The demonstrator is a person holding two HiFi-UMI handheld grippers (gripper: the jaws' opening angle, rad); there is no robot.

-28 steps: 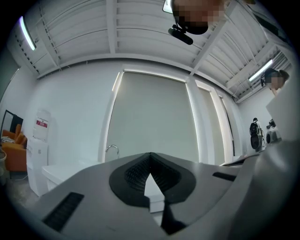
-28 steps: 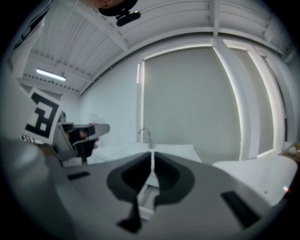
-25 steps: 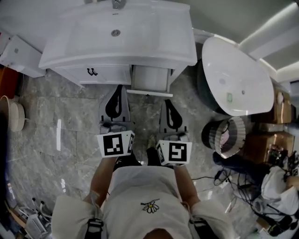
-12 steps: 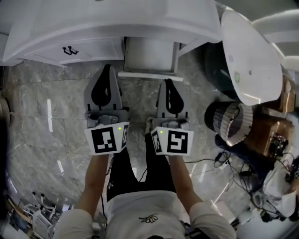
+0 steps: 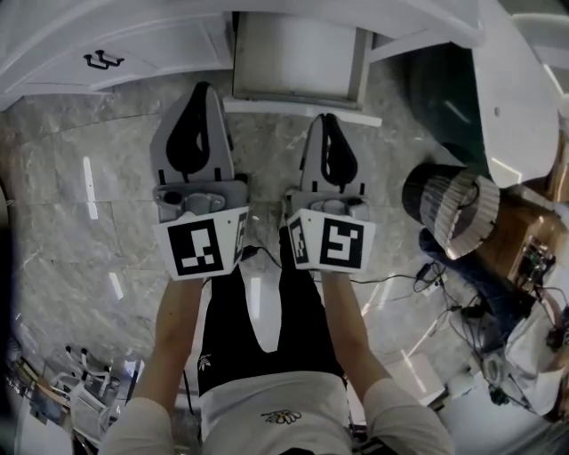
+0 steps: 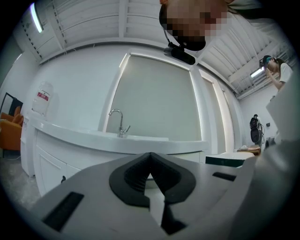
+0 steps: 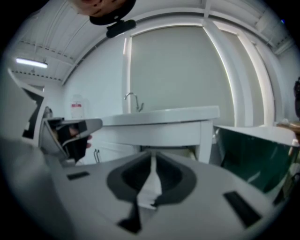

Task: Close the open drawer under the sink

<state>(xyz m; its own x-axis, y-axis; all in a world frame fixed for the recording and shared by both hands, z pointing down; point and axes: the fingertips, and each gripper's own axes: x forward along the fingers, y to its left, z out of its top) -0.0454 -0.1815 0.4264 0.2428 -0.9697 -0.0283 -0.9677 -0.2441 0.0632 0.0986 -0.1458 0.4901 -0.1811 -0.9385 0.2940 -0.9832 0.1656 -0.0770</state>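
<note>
Under the sink [image 5: 53,31], a white drawer [image 5: 298,58], wide open, flat-fronted.

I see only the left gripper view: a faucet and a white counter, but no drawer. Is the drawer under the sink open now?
Observer: Yes. In the head view the drawer stands pulled out from under the sink.
Operator: Which gripper is in front of it?
Observer: The right gripper; its tip points at the front panel. The left gripper points past the drawer's left side.
Operator: Is the right one holding something?
Observer: No. The right gripper view shows its jaws together, with nothing between them.
</note>
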